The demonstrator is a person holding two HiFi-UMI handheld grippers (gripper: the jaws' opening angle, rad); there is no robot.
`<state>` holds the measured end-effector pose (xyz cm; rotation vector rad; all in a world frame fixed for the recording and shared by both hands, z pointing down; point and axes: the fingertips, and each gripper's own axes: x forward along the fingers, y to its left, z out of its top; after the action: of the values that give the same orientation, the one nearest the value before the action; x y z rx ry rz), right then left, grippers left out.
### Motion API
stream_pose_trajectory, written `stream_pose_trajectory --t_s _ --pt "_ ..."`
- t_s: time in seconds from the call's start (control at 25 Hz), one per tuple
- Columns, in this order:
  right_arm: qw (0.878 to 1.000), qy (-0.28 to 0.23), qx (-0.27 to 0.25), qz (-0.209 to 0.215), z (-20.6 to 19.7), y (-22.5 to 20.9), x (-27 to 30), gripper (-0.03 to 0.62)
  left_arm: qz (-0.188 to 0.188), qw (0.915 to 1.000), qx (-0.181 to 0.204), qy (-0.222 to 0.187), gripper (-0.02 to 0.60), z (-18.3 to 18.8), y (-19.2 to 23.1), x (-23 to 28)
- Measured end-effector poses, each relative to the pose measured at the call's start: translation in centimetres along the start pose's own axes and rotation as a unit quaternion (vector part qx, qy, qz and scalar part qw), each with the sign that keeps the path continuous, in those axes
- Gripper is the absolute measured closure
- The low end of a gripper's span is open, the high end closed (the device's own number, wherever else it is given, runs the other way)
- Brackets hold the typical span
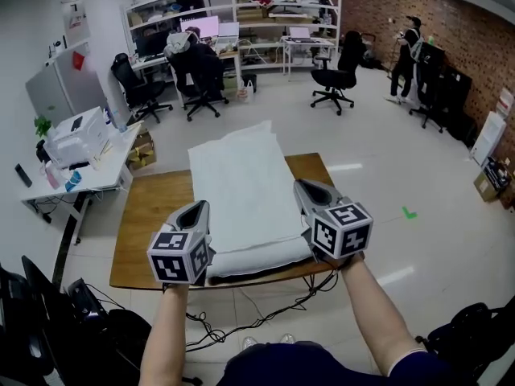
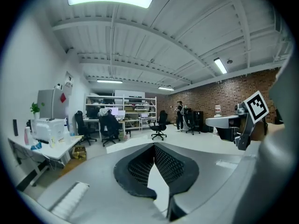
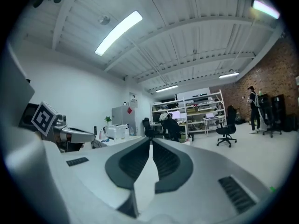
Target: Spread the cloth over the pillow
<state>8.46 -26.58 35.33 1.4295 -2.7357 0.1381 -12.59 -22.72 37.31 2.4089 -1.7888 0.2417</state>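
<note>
Cloth, white and smooth, stretches forward from both grippers across a wooden table, its far end hanging past the table's far edge. The left gripper is at the cloth's near left corner and the right gripper at its near right corner, each carried by a bare forearm and pointing away from the person. Between the two grippers, just below the cloth's near edge, a white pillow shows as a thick rounded roll at the table's near edge; the rest of it is hidden under the cloth. In the left gripper view the jaws are pressed together at their tips, with a strip of white cloth pinched between them. In the right gripper view the jaws likewise meet at the tips, clamped on a fold of cloth.
</note>
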Motion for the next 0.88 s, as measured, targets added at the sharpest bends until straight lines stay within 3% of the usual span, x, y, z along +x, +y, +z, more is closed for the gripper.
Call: stream_pose_trajectory --t_s 0.24,0.32,0.36,0.44,0.68,0.88 --pt "0.996 0.07 0.001 -0.047 -8.1 -3.0 0.0 0.548 0.027 0.997 -0.027 0.067 0.574 -8.7 2.4 1.4" --pt "0.993 0.102 0.011 -0.058 -11.6 -4.1 0.2 0.537 0.031 0.9938 -0.048 0.095 0.496 -12.2 3.3 2.1" --pt "0.991 0.116 0.014 -0.063 -13.1 -4.5 0.3 0.537 0.032 0.9921 -0.056 0.108 0.487 -13.6 3.6 2.3" --pt "0.987 0.141 0.021 -0.068 -15.9 -5.3 0.5 0.459 0.038 0.9892 -0.059 0.129 0.463 -16.0 4.2 2.7" --pt "0.97 0.221 0.033 -0.094 -22.9 -8.6 1.0 0.442 0.073 0.9778 -0.067 0.185 0.377 -21.1 6.2 4.2" --pt "0.961 0.254 0.072 -0.086 -26.2 -8.8 1.5 0.444 0.058 0.9685 -0.097 0.222 0.359 -24.2 6.9 4.4"
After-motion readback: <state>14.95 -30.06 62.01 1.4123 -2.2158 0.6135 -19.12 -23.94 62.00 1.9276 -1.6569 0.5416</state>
